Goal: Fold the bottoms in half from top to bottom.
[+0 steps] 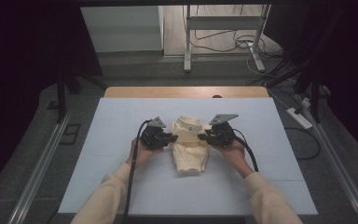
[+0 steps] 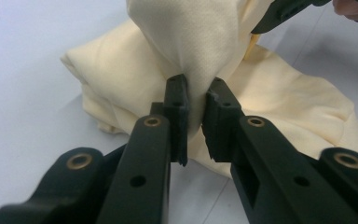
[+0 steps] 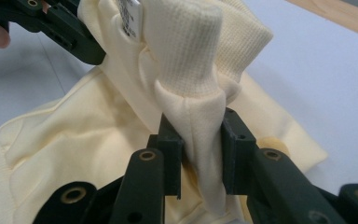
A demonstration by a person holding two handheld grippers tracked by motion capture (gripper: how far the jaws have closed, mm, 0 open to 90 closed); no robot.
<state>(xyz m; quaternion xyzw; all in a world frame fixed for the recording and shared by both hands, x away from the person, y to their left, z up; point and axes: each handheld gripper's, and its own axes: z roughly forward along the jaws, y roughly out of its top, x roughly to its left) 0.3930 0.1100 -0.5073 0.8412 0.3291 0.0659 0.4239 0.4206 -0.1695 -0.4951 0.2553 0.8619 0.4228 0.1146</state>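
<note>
A cream sweater (image 1: 190,148) lies bunched in the middle of the table (image 1: 121,121), on its pale blue cover, with its ribbed collar toward the far edge. The left hand-held gripper (image 1: 171,138) comes in from the garment's left side and the right hand-held gripper (image 1: 204,137) from its right, each held in one of the person's hands, both at the upper part of the sweater.

In the left gripper view the left hand-held gripper (image 2: 196,100) has its jaws drawn close, with only a narrow gap, and a fold of smooth cream cloth (image 2: 191,42) is pinched between the pads and stands up from them.

In the right gripper view the right hand-held gripper (image 3: 200,140) stands a little wider, and its jaws clamp a gathered fold just under the ribbed cuff (image 3: 186,51), which rises above the pads beside a white label (image 3: 131,18)
</note>
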